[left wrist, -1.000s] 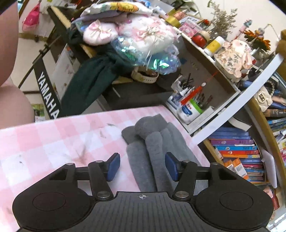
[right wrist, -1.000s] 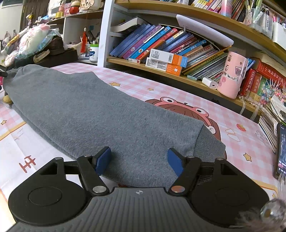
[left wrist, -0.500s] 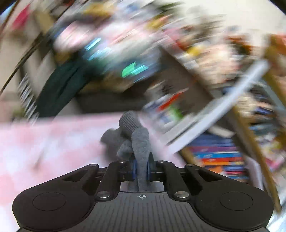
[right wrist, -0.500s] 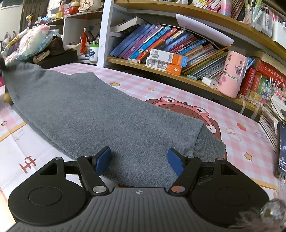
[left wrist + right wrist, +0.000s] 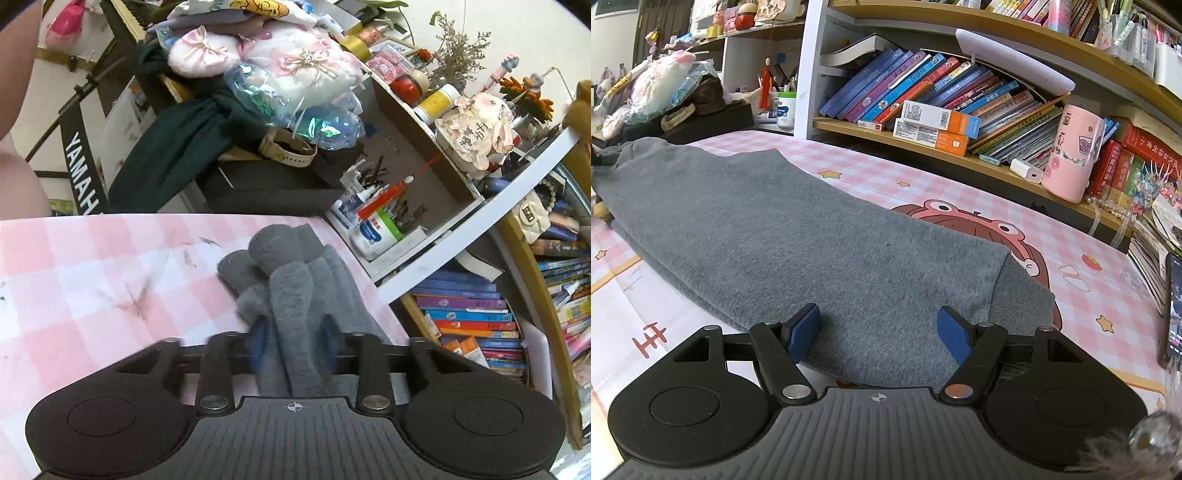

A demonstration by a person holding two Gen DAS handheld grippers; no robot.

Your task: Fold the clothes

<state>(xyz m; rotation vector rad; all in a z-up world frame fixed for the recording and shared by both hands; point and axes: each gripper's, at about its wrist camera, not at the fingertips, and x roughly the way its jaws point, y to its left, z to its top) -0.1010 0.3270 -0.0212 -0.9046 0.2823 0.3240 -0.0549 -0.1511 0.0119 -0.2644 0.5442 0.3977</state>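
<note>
Folded grey fleece garment (image 5: 798, 236) lies lengthwise on the pink-and-white checked tablecloth (image 5: 960, 192) w/ cartoon print, ribbed hem end nearest the right gripper (image 5: 877, 334). Right gripper's blue pads stand wide apart just over that end, not pinching it. At the far end, bunched grey folds (image 5: 291, 291) sit between the left gripper (image 5: 293, 343) pads; its jaws are opening, fabric betw. them, pads blurred. Wooden bookshelf (image 5: 960, 155) w/ slanted books runs behind the table.
</note>
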